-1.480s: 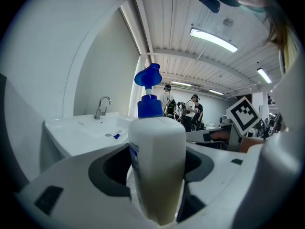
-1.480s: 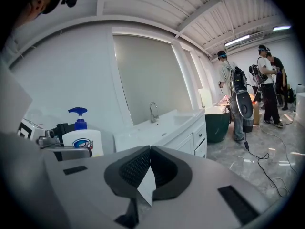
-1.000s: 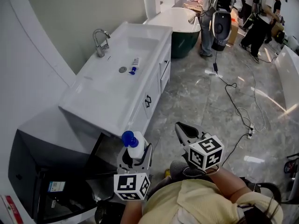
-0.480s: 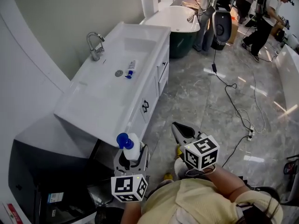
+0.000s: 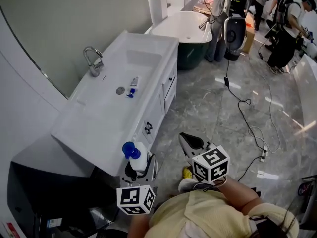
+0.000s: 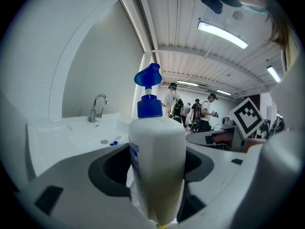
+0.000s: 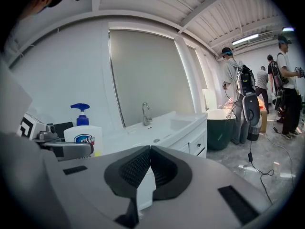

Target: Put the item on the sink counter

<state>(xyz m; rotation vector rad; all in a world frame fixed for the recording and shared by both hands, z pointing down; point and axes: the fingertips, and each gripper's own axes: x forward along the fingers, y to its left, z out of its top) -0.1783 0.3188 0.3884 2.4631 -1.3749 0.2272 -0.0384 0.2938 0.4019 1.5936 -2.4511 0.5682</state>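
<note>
Now the left gripper (image 5: 140,171) clamps the upright white plastic bottle with blue pump (image 5: 138,157), the white sink counter (image 5: 94,123) lying just ahead-left; the right gripper (image 5: 190,143), pinched together on nothing, sits farther right

A glossy grey marbled floor (image 5: 208,108) carries a black cable (image 5: 242,97). Against the white wall (image 5: 20,98) stands a white vanity (image 5: 159,102). Its worktop (image 5: 94,123) has a basin (image 5: 136,63) and a chrome tap (image 5: 92,61), under a grey-green panel (image 5: 74,14). Beyond sits a bathtub (image 5: 181,24), white inside and dark green outside. People (image 5: 282,33) stand far off. Strip lights (image 6: 222,35) hang on a white slatted ceiling (image 6: 171,13).
</note>
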